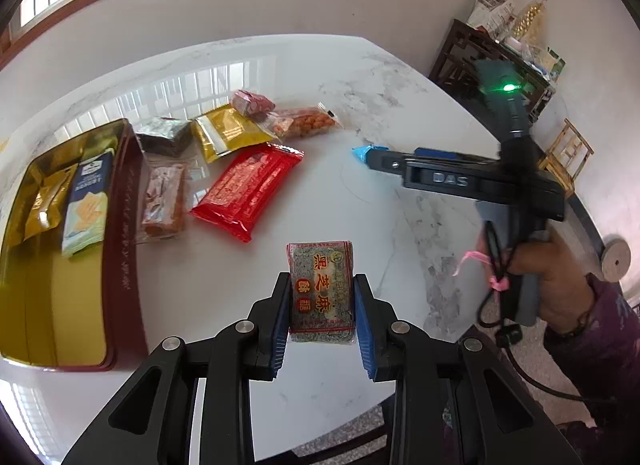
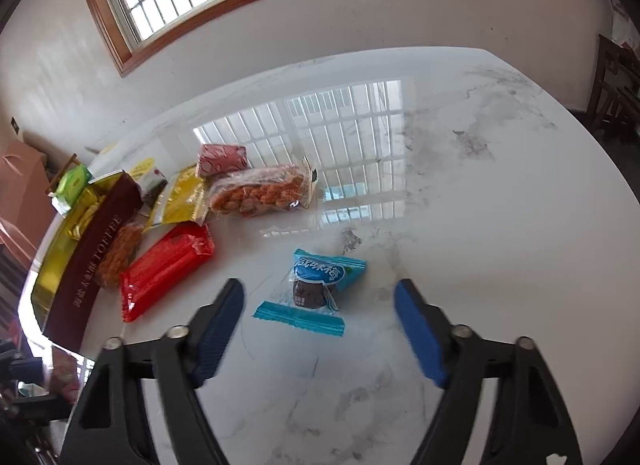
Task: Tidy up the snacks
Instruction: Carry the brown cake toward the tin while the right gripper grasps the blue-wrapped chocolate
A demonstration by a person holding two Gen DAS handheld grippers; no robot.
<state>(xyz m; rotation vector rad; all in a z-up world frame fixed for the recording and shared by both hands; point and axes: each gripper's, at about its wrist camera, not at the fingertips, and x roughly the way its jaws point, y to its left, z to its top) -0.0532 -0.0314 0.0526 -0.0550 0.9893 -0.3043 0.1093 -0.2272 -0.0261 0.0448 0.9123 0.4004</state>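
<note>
- At lower centre of the left wrist view, the left gripper (image 1: 322, 307) clamps a black sesame candy packet (image 1: 322, 291) between its blue pads.
- Left of frame, the gold tin (image 1: 120, 265) holds two packets.
- Low in the right wrist view, the right gripper (image 2: 319, 319) has its fingers spread wide over a blue plum candy (image 2: 316, 289) lying on the marble table (image 2: 480, 225).

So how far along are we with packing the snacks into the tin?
Early. Done: two packets lie in the gold tin, a gold pouch and a blue-and-white packet. In hand: the left tool grips the black sesame candy; the right tool is open over the blue plum candy. Left: the red packet and about five other packets on the table.
</note>
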